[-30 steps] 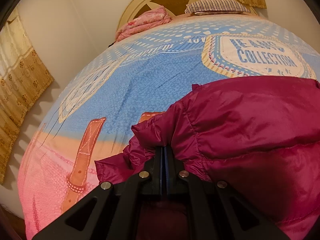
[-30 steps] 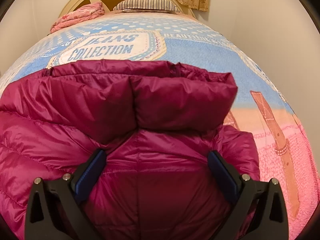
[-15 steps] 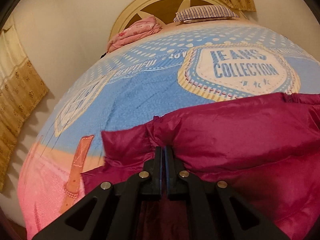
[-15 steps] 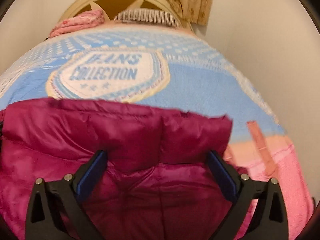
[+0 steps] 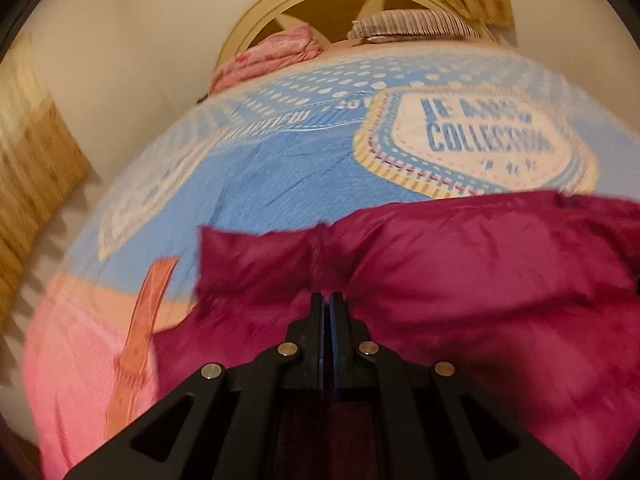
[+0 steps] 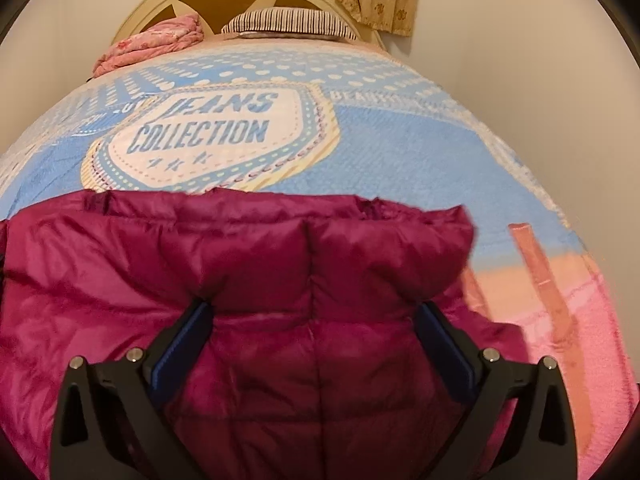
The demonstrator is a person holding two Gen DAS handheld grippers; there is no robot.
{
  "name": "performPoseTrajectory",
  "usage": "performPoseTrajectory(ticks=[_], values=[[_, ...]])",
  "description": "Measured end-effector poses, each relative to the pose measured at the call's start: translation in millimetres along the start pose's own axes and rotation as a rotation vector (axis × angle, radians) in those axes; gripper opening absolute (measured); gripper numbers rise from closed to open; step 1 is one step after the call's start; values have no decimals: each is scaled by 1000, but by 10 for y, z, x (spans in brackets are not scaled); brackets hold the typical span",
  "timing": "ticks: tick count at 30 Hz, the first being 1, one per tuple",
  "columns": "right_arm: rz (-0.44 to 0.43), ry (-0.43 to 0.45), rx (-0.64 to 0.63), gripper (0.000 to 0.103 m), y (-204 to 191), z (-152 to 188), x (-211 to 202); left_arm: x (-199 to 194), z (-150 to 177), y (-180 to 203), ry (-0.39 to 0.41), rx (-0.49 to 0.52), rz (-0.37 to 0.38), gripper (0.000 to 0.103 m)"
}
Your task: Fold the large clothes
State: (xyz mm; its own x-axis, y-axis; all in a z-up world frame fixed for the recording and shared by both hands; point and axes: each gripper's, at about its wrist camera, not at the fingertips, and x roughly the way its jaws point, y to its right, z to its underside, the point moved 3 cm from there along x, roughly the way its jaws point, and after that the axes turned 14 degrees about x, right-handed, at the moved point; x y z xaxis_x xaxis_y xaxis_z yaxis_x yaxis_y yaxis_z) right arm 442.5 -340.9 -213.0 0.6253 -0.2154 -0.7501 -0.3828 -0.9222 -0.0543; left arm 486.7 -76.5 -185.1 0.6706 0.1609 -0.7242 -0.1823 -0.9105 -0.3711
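Folding a magenta puffer jacket (image 6: 280,280) spread across the near half of the patterned bedspread (image 6: 400,152).

The left gripper (image 5: 329,300) has its jaws pressed together on a bunched edge of the jacket; the right gripper (image 6: 312,320) stands wide apart around a quilted panel, holding nothing. With only one side pinched, the slick, puffy fabric could slide free or drag unevenly, leaving the fold skewed and the unheld side sagging toward the bed's edge.

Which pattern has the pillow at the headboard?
The pillow has thin dark and white stripes; right wrist view.
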Motion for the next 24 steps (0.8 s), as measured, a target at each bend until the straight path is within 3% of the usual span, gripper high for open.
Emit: performPoseTrajectory(ticks=[4,8,11,17,24], values=[[-94,57,-4,102,-114,91,-438,-317,253,-311,28,-72,7,2],[-172,73,-80,103,-449,323,-684,-329,480,-341,11,-96,24,3],[-129,54,-151,102,-609,515,-547,-198,564,-243,-14,-71,1,3],[-108,19,-151,103,-611,598,-326,-98,571,-19,-5,28,-79,3],[-73,3,-177,103,-660,614,-245,-67,566,-101,-6,0,-41,3]])
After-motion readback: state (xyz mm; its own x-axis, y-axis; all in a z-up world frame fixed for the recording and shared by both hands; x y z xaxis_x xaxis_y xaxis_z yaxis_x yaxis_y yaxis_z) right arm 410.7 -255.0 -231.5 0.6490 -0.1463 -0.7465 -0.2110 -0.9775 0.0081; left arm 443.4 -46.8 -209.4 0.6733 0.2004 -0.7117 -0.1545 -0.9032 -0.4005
